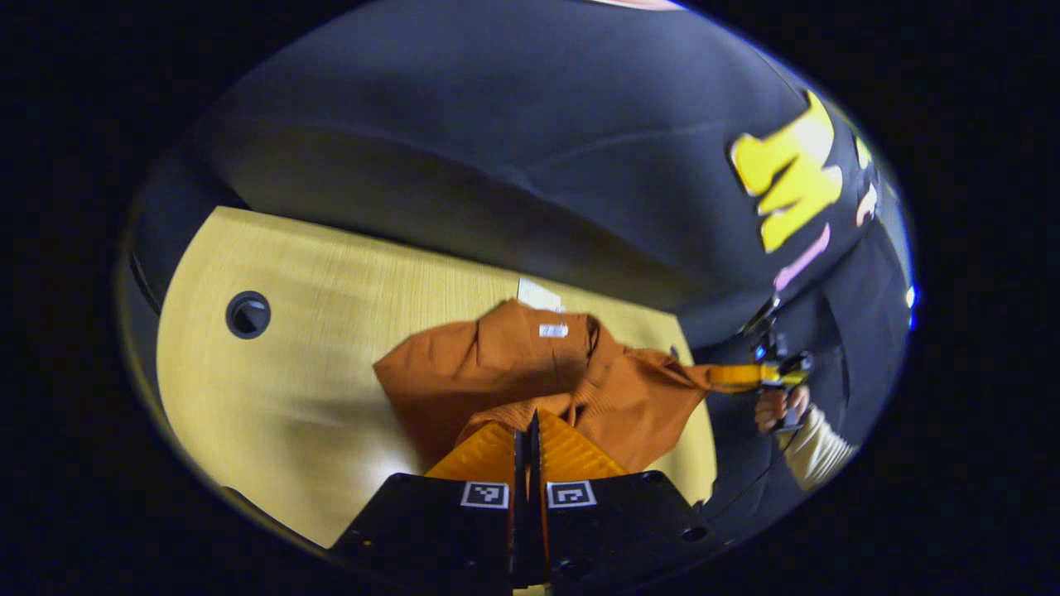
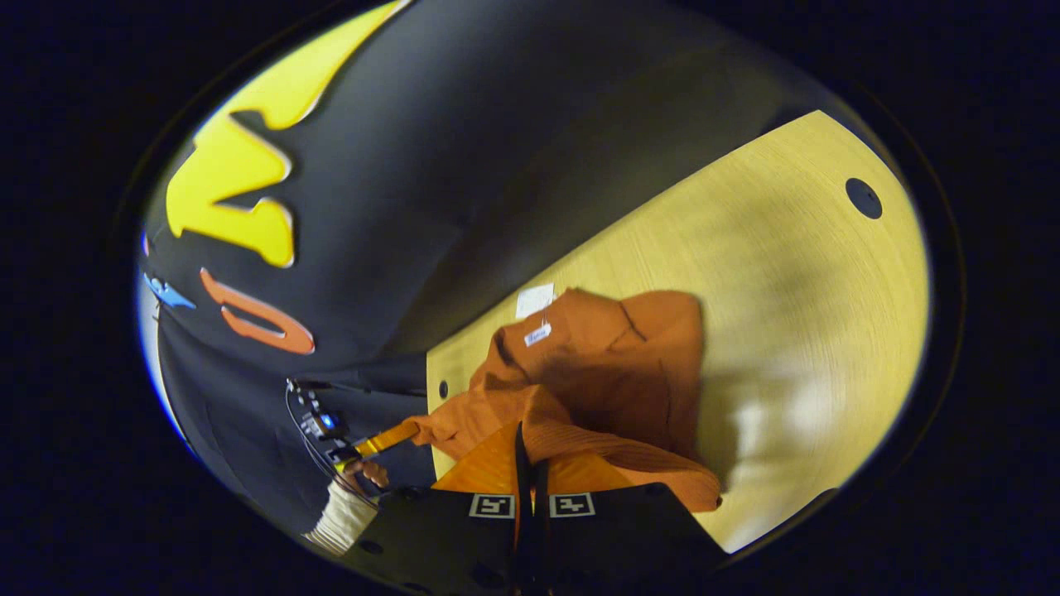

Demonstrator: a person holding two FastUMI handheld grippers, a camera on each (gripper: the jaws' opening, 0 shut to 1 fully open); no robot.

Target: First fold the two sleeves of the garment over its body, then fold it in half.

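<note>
Rust-orange knit garment [image 1: 530,364] lies bunched on the pale wooden bench [image 1: 315,331], each hand-held gripper [image 1: 530,447] [image 2: 530,463] clenched on an edge; thin grips may slip, dropping cloth crooked.

The garment [image 1: 530,372] bunches over itself, hiding its sleeves, and its near hem lies behind the jaws. The tags [image 2: 537,334] are too small to read. The counter [image 1: 315,348] looks slightly blurred.
</note>
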